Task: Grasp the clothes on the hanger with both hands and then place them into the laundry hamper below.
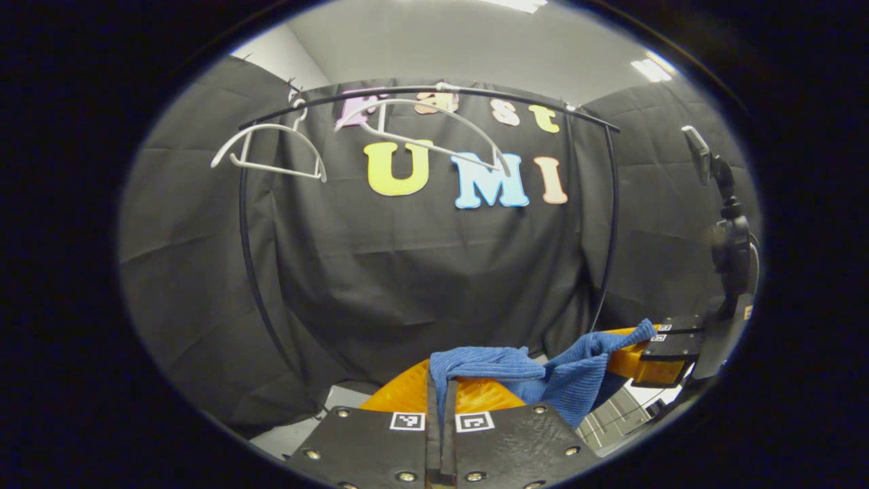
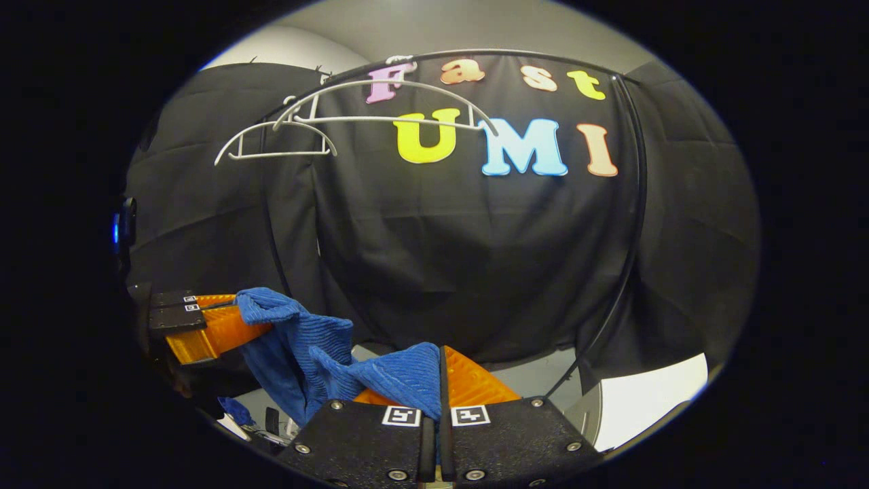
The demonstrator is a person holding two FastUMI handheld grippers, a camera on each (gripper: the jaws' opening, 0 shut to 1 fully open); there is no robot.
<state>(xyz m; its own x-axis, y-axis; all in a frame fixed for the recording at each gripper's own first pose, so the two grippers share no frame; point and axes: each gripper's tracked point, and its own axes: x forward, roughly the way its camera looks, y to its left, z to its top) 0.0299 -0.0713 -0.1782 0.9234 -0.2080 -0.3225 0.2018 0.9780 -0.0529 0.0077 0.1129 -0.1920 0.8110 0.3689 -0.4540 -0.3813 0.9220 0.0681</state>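
left gripper view: the left gripper (image 1: 441, 390) sits at the bottom, its two fingers pressed together on a fold of a blue ribbed cloth (image 1: 543, 377). the cloth stretches to the right, where the right gripper (image 1: 641, 353) pinches its other end near the frame's edge. behind, a black curved rail (image 1: 434, 92) carries two bare white hangers, a left hanger (image 1: 268, 149) and a middle hanger (image 1: 434, 129), well above the cloth.

right gripper view: the right gripper (image 2: 441, 377) is at the bottom, fingers closed on the blue ribbed cloth (image 2: 319, 353). the cloth sags and rises to the left, where the left gripper (image 2: 224, 316) clamps its far corner. the two white hangers, the left hanger (image 2: 275, 142) and the middle hanger (image 2: 387, 102), hang empty on the rail (image 2: 516, 56) above.
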